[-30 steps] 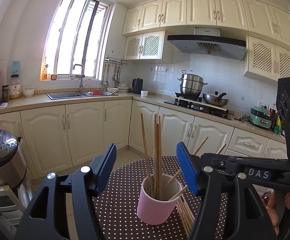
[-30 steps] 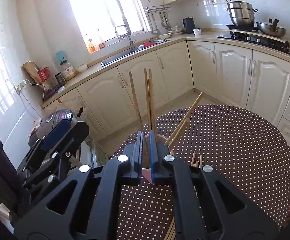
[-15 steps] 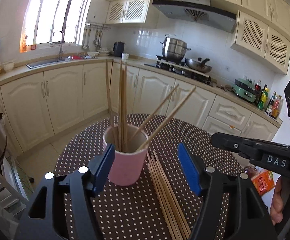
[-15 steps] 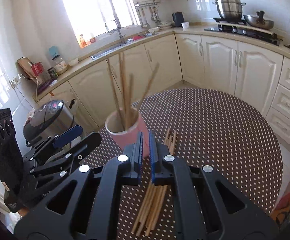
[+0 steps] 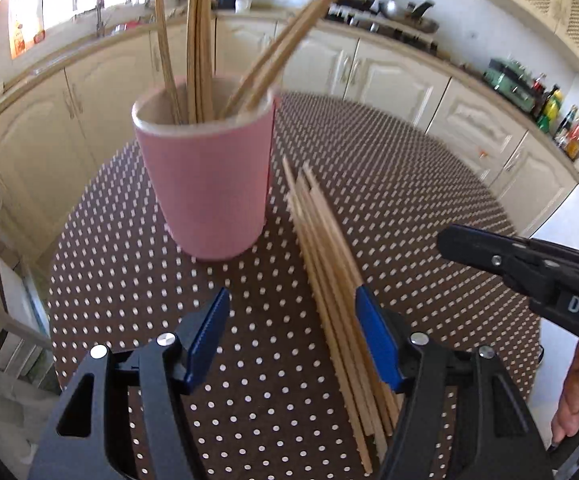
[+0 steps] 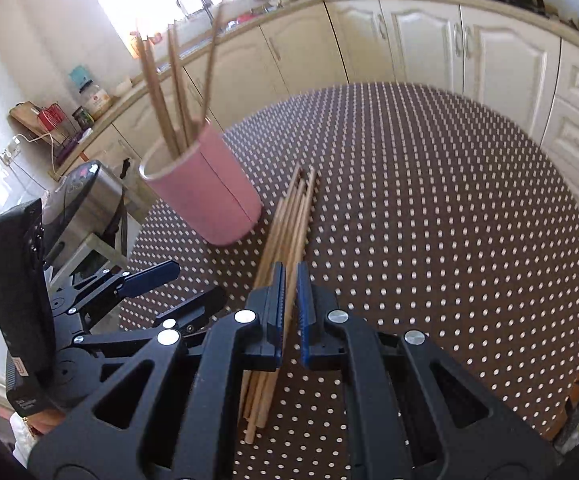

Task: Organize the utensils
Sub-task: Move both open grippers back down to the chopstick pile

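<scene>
the job looks partly done. a pink cup (image 5: 209, 176) stands on the polka-dot tablecloth (image 5: 409, 184) in the upper left of the left wrist view, and several wooden chopsticks (image 5: 199, 36) already stand in it, some upright, two leaning toward the upper right. a bundle of loose chopsticks (image 5: 329, 256) lies flat on the cloth just beside the cup's base, running from the frame's middle down toward the lower right; the count is hard to tell, perhaps seven or eight. these are what is left to move into the cup, by my judgement.

the left gripper (image 5: 291, 336) is released, jaws wide with nothing between them but cloth and the edge of the bundle by its right pad. the right gripper (image 6: 290, 304) is clenched nearly shut above the bundle's near end in the lower middle of its view; whether a stick is pinched i cannot tell.
</scene>
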Action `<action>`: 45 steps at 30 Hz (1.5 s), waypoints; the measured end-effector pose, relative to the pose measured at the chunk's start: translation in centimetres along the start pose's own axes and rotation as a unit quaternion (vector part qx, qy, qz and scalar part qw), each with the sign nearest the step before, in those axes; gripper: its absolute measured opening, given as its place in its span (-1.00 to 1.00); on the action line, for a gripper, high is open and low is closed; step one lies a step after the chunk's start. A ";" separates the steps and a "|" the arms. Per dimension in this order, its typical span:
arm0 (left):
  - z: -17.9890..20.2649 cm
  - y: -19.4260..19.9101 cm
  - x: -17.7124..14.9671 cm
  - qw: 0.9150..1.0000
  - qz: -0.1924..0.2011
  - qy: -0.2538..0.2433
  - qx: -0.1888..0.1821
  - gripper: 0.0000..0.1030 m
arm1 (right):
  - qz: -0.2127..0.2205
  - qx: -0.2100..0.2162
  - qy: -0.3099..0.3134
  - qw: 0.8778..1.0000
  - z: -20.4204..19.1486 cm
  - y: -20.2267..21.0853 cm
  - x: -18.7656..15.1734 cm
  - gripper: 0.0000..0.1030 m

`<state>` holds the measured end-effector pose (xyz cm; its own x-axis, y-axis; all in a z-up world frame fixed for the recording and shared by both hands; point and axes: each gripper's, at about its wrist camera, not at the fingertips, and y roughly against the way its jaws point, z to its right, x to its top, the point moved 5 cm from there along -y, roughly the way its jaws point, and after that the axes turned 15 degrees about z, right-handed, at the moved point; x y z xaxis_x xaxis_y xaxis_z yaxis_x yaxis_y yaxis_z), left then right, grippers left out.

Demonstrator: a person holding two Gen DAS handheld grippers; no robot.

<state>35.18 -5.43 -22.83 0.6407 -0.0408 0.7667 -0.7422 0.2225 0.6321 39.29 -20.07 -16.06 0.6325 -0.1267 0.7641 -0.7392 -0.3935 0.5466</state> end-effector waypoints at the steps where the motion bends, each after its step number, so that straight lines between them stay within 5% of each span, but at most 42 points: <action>1: 0.0 -0.5 -0.1 1.000 -0.009 0.002 0.005 0.25 | -0.007 -0.001 -0.002 1.000 0.2 -0.4 -0.3 -0.86; 8: -0.3 -3.5 -1.2 0.998 -0.056 0.012 0.014 0.00 | -0.040 -0.004 -0.007 0.999 1.1 -2.3 -1.7 -0.86; 34: 0.8 -7.4 2.6 0.995 -0.092 -0.001 0.047 0.01 | -0.070 -0.015 -0.001 0.997 1.3 -6.0 -0.6 -0.86; 41: 0.0 -7.5 3.1 0.995 -0.092 0.018 0.030 -0.33 | -0.107 -0.011 0.003 0.994 0.4 -8.2 0.0 -0.86; 45: -0.3 -7.6 3.3 0.995 -0.093 0.020 0.022 -0.36 | -0.125 -0.019 0.012 0.992 -0.2 -9.5 0.2 -0.86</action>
<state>42.97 -7.00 -25.16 0.7743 -0.0376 0.6317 -0.6176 0.1726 0.7673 46.38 -16.13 -21.02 0.7922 -0.0070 0.6102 -0.5676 -0.3756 0.7326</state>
